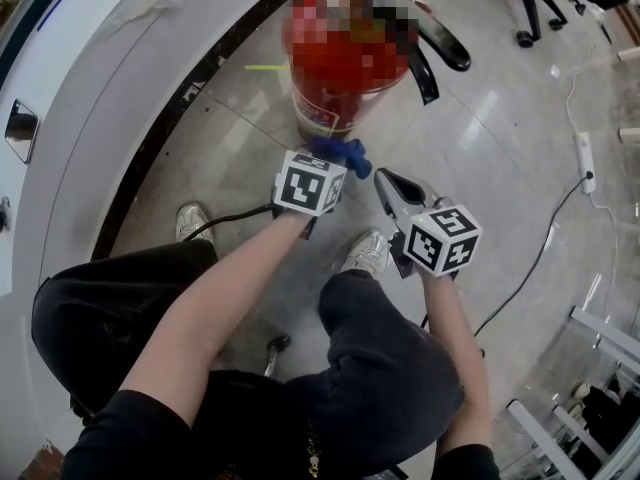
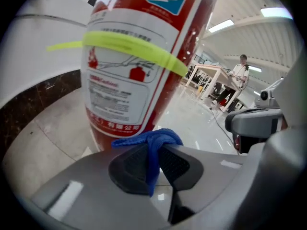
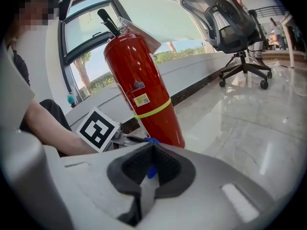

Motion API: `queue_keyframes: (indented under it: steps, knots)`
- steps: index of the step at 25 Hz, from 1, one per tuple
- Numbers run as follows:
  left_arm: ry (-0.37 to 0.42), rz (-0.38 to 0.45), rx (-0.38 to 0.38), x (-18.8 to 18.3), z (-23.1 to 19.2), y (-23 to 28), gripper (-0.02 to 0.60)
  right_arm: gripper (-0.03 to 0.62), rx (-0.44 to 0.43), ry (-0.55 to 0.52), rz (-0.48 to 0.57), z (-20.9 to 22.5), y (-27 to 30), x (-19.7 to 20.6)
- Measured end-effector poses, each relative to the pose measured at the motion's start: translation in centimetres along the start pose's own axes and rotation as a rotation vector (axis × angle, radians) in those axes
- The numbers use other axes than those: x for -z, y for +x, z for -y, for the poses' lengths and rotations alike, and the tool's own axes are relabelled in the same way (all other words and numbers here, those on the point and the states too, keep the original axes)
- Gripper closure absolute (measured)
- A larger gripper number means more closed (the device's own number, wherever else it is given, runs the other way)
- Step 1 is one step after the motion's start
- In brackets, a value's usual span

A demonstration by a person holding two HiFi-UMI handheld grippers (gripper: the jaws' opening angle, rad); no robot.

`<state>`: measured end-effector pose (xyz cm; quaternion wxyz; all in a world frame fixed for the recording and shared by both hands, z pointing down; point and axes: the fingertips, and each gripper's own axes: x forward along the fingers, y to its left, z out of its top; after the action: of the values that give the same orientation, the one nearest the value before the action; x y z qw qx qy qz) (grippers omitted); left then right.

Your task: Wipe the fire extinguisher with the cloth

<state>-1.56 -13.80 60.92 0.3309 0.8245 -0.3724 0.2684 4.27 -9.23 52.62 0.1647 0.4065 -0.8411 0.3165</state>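
We pinch the cloth (image 2: 153, 140) in left gripper (image 2: 154, 166) fingers, fire extinguisher (image 2: 129, 71) just beyond; right gripper (image 3: 151, 166) fingers pressed together, empty. Wiping looks unstarted.

The person wears a black short-sleeved top (image 1: 250, 433), dark grey trousers (image 1: 390, 368) and pale sneakers (image 1: 367, 253). The left gripper (image 2: 153, 164) and right gripper (image 3: 151, 166) have smooth grey shells, black ribbed pads (image 2: 129, 169) and a white cube (image 1: 308, 182) printed with black square markers. A black cable (image 1: 235, 218) trails from the left one.
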Motion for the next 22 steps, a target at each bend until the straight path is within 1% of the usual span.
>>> queue_keyframes:
  steps: [2,4,6,8,11,14,17,22]
  knots:
    - [-0.016,-0.022,-0.049,0.7,-1.6,-0.5,0.532,0.591,-0.002,-0.002,-0.005,-0.2,0.4,0.1]
    - [-0.023,-0.027,-0.079,1.0,-3.0,-1.1,0.532,0.591,-0.007,-0.012,-0.013,-0.6,0.8,-0.1]
    - [-0.023,-0.022,-0.104,1.1,-4.6,-1.6,0.532,0.591,-0.015,-0.022,-0.022,-1.1,1.3,-0.3]
    - [-0.015,-0.017,-0.11,0.8,-6.1,-1.9,0.532,0.591,-0.025,-0.031,-0.032,-1.5,2.0,-0.5]
    - [0.059,-0.011,-0.107,0.1,-7.9,-2.2,0.532,0.591,-0.037,-0.041,-0.05,-2.1,3.1,-0.5]
    - [0.119,0.016,-0.111,-1.3,-9.9,-2.4,0.532,0.591,-0.052,-0.055,-0.072,-2.5,4.4,-0.5]
    - [0.189,0.014,-0.067,-2.2,-11.3,-1.9,0.532,0.591,-0.072,-0.078,-0.112,-2.8,5.6,-0.2]
    - [0.35,-0.021,0.005,-4.1,-12.9,-0.1,0.532,0.591,-0.104,-0.107,-0.168,-3.6,7.7,0.2]
